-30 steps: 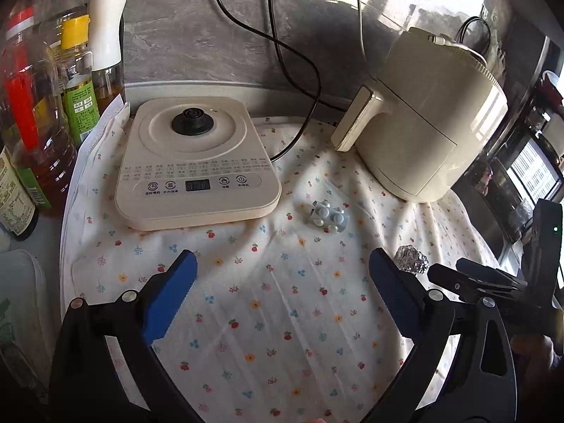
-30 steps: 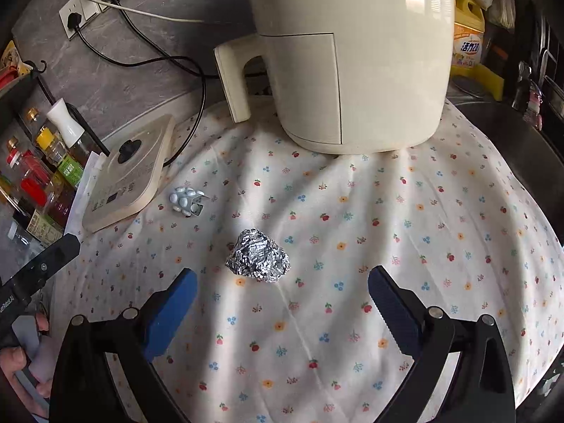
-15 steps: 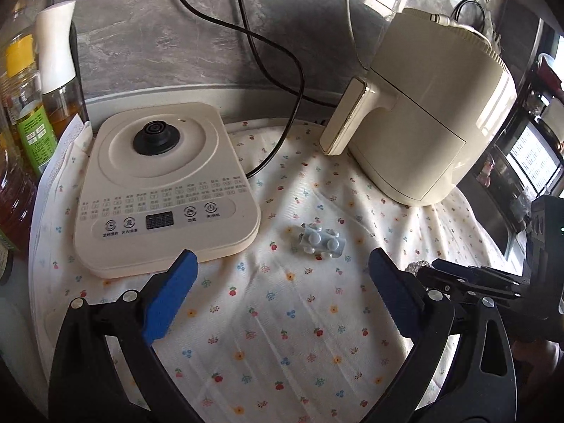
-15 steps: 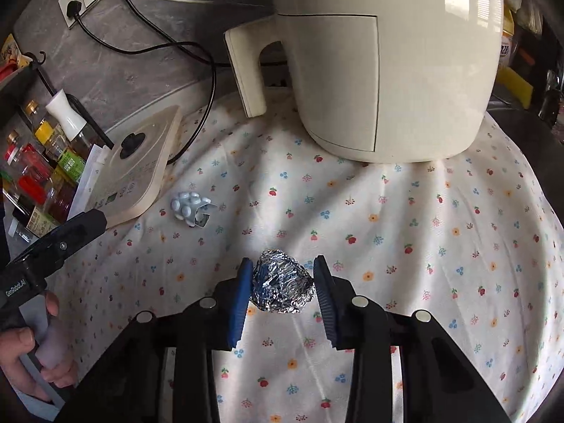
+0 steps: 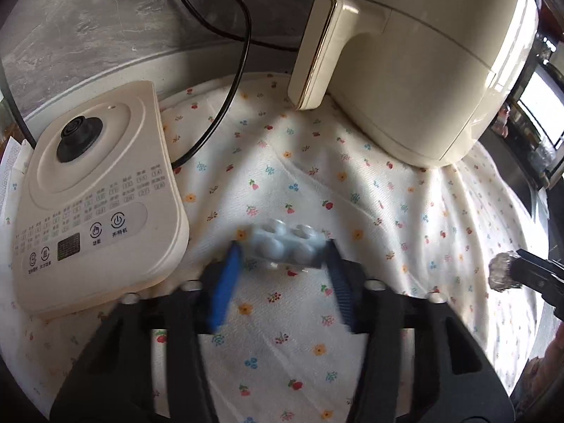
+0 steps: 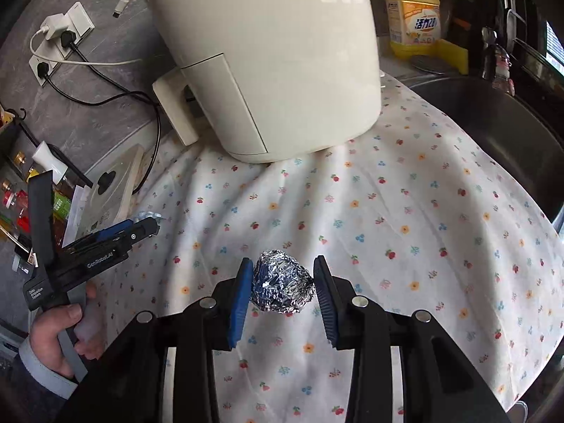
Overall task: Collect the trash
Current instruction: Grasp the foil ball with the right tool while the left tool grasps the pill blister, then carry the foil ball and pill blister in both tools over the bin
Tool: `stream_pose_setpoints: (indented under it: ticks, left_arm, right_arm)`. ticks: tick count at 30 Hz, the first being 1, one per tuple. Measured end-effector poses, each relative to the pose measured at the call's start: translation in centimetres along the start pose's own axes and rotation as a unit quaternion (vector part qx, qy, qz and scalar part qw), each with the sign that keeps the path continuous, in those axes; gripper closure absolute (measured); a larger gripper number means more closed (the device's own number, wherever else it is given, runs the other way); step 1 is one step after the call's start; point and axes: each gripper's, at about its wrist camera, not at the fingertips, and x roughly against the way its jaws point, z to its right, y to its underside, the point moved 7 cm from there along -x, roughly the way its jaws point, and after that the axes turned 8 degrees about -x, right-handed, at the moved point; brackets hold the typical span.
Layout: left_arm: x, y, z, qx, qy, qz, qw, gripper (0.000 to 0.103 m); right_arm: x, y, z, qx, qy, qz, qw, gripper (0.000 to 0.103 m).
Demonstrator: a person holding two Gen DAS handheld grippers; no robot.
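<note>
A crumpled foil ball [image 6: 282,283] sits between the blue pads of my right gripper [image 6: 283,282], which is shut on it and holds it above the flowered cloth [image 6: 405,232]. The ball also shows in the left wrist view [image 5: 502,269] at the right edge. An empty pill blister pack [image 5: 287,245] lies on the cloth between the pads of my left gripper [image 5: 283,259], whose jaws have closed in onto its two ends. In the right wrist view my left gripper [image 6: 141,227] shows at the left with the blister pack [image 6: 148,215] at its tip.
A cream air fryer [image 5: 416,60] stands at the back right. A cream induction base [image 5: 95,194] lies at the left with a black cord [image 5: 225,81] behind it. Bottles [image 6: 21,197] stand far left. A dark sink [image 6: 500,134] and a yellow detergent bottle [image 6: 412,14] are at the right.
My left gripper moved forward and down to the blister pack and closed from wide open onto it. My right gripper, shut on the foil ball, lifted it off the cloth.
</note>
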Motion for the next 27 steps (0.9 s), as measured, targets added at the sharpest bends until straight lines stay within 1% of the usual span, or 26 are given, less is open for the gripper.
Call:
stream_pose_setpoints:
  ticks: [2,4,14,19,27]
  left_arm:
    - [1.0,0.0,0.6,0.004,0.003,0.014,0.9999,0.062]
    - [2.1,0.1,1.5,-0.005,0.000,0.024,0.9997,0.062]
    - [6.3,1.8,6.7,-0.018,0.020,0.051,0.9983,0.062]
    - [7.5,2.8,9.8,-0.023,0.028,0.058,0.9977,0.062]
    - [9.7,4.7,16.2,-0.033,0.038,0.059,0.9970,0.062]
  right_arm:
    - [0.6,0.5,0.9,-0.006,0.003,0.002,1.000,0.068]
    - [1.3,1.0,1.8,-0.011,0.006,0.003,1.000,0.068]
    - [5.7,2.8,5.1,-0.017,0.017,0.019,1.000,0.068]
    - [8.0,3.8,7.3,-0.018,0.020,0.026,0.999,0.068]
    - [12.6,5.7,12.8,-0.032,0.026,0.034,0.999,0.068]
